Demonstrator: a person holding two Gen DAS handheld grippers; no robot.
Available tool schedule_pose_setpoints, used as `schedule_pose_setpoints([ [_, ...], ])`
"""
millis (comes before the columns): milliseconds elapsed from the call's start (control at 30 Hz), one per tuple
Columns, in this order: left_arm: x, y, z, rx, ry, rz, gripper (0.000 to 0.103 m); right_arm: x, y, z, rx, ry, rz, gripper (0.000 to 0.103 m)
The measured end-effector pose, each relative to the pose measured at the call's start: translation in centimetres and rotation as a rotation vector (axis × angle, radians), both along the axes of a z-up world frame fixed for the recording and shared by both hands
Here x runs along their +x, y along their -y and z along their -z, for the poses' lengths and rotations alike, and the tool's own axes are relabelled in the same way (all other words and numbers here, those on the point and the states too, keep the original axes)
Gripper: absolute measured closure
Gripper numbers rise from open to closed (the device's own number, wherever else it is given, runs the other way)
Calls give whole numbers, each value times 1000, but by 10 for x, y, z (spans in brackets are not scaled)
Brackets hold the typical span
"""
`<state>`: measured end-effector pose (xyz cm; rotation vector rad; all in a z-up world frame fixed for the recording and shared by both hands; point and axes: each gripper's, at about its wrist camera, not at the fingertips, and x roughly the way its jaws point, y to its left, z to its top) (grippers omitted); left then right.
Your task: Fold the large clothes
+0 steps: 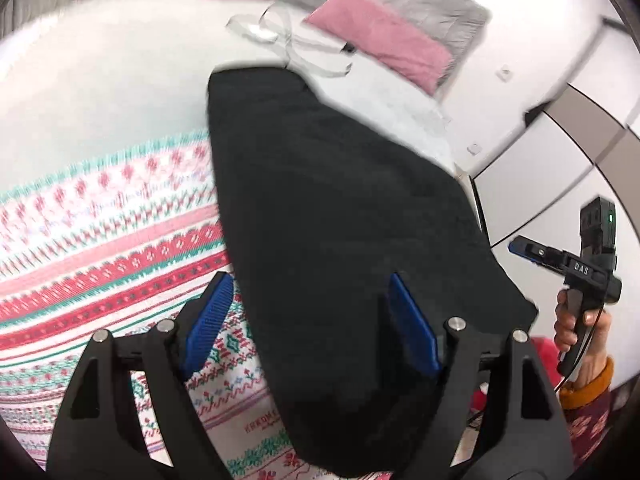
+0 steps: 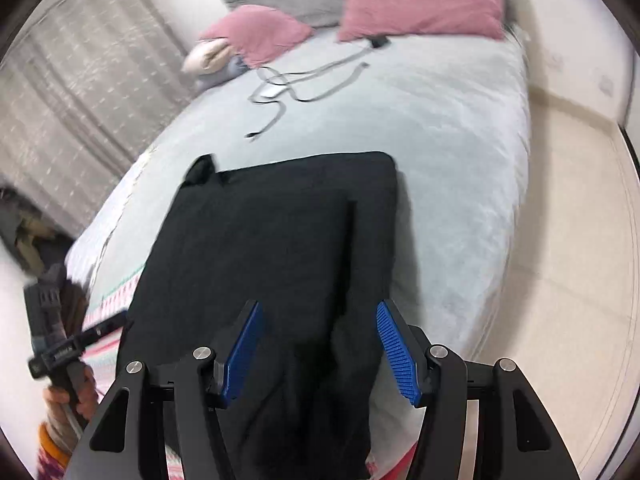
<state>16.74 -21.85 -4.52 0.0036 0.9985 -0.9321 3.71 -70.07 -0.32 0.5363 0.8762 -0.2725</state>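
Under both tongs, black garment (image 2: 280, 240) runs off-frame; edges blurred.

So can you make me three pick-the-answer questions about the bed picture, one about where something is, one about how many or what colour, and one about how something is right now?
1. Where does the black garment lie?
A. on the floor
B. on the bed
C. on a chair

2. How many pink pillows are at the head of the bed?
A. two
B. four
C. none

3. How do the right gripper's jaws stand?
A. clamped shut on a pillow
B. shut with nothing between
C. apart, pads not pressing the cloth

Answers:
1 B, the dark cloth is spread flat on the pale bedcover.
2 A, one pink pillow lies on the left and another pink pillow on the right.
3 C, a clear gap shows between the two blue pads, with the garment below them.
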Motion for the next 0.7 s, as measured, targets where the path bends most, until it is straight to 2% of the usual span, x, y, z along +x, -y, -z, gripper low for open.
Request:
schedule_pose_setpoints([
  [133, -52, -1, -21, -60, 146, 92, 23, -7, -34, -11, -50, 76, -85, 43],
  [200, -69, 2, -16, -41, 176, 148, 23, 2, -52, -6, -67, 76, -117, 43],
  [233, -74, 8, -13, -20, 185, 170, 23, 7, -54, -1, -84, 58, -128, 43],
  [267, -73, 30, -4, 33, 194, 185, 23, 9, -65, 8, -106, 27, -138, 43],
  [367, -85, 48, 24, 156, 317, 200, 23, 8, -76, 44, -247, -91, -130, 45],
  [433, -91, 53, 36, 209, 379, 200, 23, 3, -79, 60, -282, -93, -137, 45],
  [500, -93, 50, 31, 219, 385, 182, 23, 2, -85, 61, -309, -97, -111, 44],
  [600, -88, 43, 17, 214, 328, 133, 19, 7, -99, 51, -378, -133, -76, 43],
  [700, -84, 33, 13, 239, 259, 73, 18, -4, -111, 37, -405, -154, -5, 35],
])
